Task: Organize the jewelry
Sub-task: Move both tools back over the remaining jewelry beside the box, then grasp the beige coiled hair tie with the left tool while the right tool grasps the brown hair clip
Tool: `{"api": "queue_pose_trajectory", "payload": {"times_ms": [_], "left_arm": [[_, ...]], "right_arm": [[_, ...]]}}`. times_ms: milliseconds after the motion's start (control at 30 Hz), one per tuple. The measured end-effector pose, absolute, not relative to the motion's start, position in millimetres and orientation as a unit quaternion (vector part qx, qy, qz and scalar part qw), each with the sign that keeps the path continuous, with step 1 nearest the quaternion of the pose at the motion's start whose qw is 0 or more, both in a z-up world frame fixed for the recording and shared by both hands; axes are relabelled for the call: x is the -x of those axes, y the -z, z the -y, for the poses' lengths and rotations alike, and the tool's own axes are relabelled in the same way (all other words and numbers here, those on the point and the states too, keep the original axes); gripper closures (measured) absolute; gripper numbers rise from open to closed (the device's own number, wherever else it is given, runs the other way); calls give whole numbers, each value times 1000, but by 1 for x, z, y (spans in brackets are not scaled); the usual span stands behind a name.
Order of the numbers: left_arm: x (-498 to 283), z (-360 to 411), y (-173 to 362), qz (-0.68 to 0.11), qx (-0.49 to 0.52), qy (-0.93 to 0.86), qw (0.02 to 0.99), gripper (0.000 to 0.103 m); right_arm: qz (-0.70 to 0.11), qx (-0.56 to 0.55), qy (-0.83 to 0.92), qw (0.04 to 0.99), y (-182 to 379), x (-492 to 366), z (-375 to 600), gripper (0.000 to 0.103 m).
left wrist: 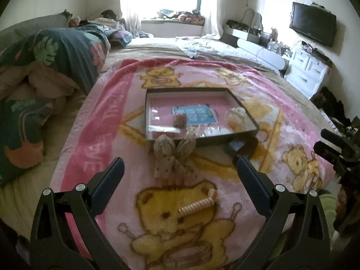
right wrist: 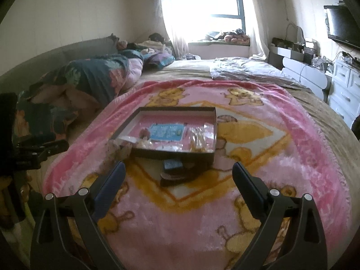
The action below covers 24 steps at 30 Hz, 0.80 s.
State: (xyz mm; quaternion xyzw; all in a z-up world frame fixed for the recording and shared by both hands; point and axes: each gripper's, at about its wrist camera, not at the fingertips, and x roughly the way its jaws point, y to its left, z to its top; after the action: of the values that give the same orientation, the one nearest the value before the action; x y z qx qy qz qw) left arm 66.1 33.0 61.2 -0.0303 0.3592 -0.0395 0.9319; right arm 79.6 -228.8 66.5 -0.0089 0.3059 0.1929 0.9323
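Some pieces lie in the tray [left wrist: 245,112]; the bow [left wrist: 174,157] and clip [left wrist: 198,205] at 6 o'clock remain outside. Both grippers [left wrist: 180,171] [right wrist: 178,175] are spread, empty.

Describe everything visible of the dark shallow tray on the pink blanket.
The tray is a shallow, rectangular, open-topped box with dark outer walls, a pale inner rim and a pink floor; it looks like cardboard. It lies flat on the pink bear-print blanket, ahead of both open grippers. Inside lie a blue card and several small blurred pieces, some clear or pale. A dark object sits against its near wall, and a floral fabric bow reaches its near edge.
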Motion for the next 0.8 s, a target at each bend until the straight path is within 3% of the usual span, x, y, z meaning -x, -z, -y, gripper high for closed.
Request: {"api": "queue_pose_trajectory", "payload": {"times_ms": [800], "left_arm": [[-67, -14, 4, -422, 18, 60, 904, 9]], "right_arm": [[-358, 13, -185, 915, -17, -97, 235, 8]]}}
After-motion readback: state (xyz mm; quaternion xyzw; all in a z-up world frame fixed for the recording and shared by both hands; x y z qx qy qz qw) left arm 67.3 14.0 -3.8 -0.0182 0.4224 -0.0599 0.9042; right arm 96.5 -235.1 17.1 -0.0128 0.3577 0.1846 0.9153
